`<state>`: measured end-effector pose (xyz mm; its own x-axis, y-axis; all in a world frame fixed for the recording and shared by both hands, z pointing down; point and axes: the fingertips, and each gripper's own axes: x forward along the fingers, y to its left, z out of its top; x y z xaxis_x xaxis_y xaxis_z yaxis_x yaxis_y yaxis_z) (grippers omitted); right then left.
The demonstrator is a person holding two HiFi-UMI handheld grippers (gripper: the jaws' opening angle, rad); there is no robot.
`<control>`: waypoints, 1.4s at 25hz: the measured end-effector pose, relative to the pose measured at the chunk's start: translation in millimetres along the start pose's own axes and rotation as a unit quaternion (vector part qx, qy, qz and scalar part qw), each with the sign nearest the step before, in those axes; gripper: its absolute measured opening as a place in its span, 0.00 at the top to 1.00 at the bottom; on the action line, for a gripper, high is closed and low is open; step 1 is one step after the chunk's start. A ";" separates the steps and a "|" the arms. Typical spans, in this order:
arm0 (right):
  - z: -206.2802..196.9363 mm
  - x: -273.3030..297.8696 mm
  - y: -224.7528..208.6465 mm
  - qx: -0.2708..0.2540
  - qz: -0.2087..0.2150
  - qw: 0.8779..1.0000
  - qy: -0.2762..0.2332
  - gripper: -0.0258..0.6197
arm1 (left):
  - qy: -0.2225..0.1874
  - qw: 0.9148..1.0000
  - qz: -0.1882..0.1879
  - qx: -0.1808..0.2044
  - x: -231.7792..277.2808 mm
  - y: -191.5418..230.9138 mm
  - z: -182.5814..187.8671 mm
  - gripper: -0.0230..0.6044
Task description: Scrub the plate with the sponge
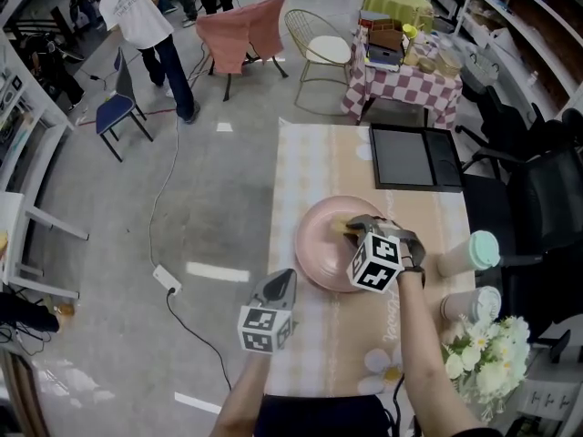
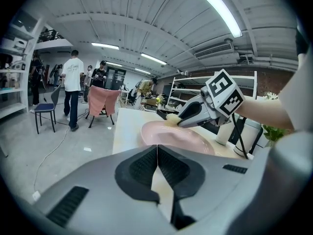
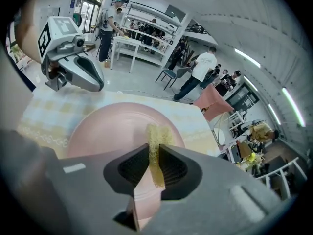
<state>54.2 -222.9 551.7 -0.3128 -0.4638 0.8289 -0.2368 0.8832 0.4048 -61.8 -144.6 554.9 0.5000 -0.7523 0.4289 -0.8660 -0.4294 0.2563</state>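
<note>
A round pink plate (image 1: 321,248) lies on the pale checked table (image 1: 310,167). My right gripper (image 1: 352,225) is over the plate's far part, shut on a thin yellow sponge (image 1: 345,227). In the right gripper view the sponge (image 3: 155,137) stands pinched between the jaws, its end sticking out over the plate (image 3: 107,129). My left gripper (image 1: 283,278) hovers by the plate's near left rim, shut and holding nothing. Its own view shows the pads (image 2: 142,168) closed together, with the plate (image 2: 171,137) and the sponge (image 2: 171,117) ahead.
A black tray (image 1: 414,157) lies at the table's far right. Two lidded cups (image 1: 467,254) (image 1: 472,306) and white flowers (image 1: 483,353) stand along the right edge. A checked-cloth table (image 1: 405,85), chairs and standing people are beyond; a cable runs over the floor at left.
</note>
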 end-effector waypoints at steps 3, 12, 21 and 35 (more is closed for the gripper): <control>-2.2 7.4 -13.8 -0.014 -0.040 0.999 0.010 0.87 | 0.001 1.000 0.004 -0.003 1.6 2.8 -0.2 0.95; -11.0 30.6 -36.3 -0.043 -0.104 0.993 0.033 0.86 | 0.003 1.000 0.011 -0.012 6.6 9.9 -3.0 0.95; -15.2 46.7 -38.1 -0.055 -0.111 0.991 0.041 0.87 | 0.013 1.000 0.015 -0.014 13.8 15.7 -7.5 0.95; -24.4 66.3 -34.3 -0.001 -0.060 0.997 0.040 0.87 | 0.018 0.999 0.020 -0.021 12.5 18.3 -15.3 0.95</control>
<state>64.1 -282.2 602.2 -0.2085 -0.5595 0.8022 -0.2661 0.8217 0.5039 -71.3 -154.2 578.2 0.4662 -0.7492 0.4706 -0.8843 -0.3784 0.2736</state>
